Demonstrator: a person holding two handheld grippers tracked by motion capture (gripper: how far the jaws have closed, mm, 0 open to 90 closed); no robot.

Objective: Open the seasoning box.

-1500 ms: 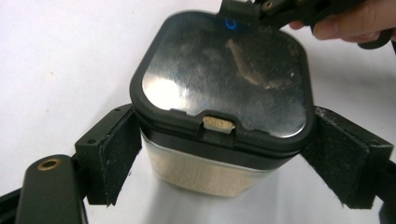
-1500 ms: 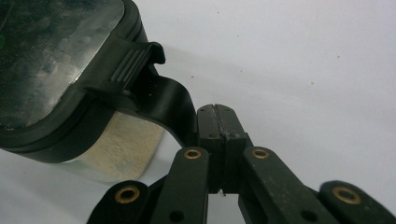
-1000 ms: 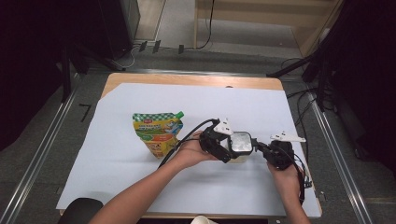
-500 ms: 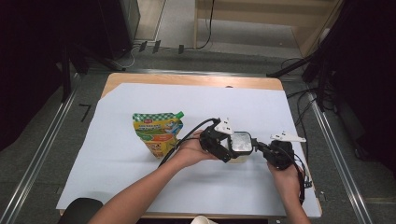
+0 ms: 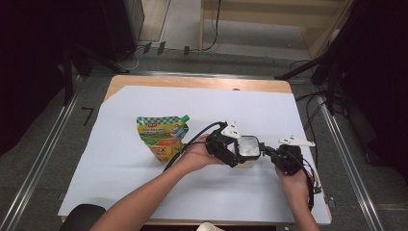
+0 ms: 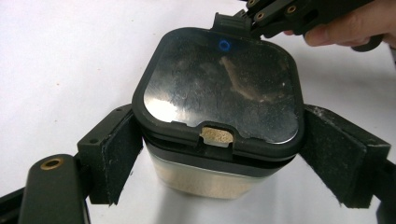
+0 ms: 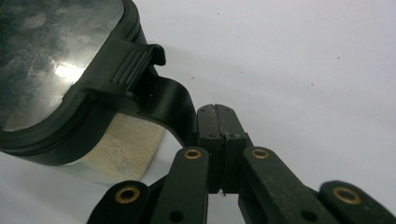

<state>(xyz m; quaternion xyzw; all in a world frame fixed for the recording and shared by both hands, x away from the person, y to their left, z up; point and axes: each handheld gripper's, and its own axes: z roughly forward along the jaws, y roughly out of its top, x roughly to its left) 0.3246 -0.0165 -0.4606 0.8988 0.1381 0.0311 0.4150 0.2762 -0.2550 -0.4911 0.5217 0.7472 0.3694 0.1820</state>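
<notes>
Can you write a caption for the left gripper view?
Left tongs squeeze a lidded container while right tongs reach its latch.

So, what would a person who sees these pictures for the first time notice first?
Probably the square container with its black-rimmed clear lid, near the table's middle, gripped on two sides by the left gripper. Next, the right gripper, jaws shut, sits at the black latch on the lid's edge. The bright green and yellow pouch lies apart to the left on the white sheet.
</notes>
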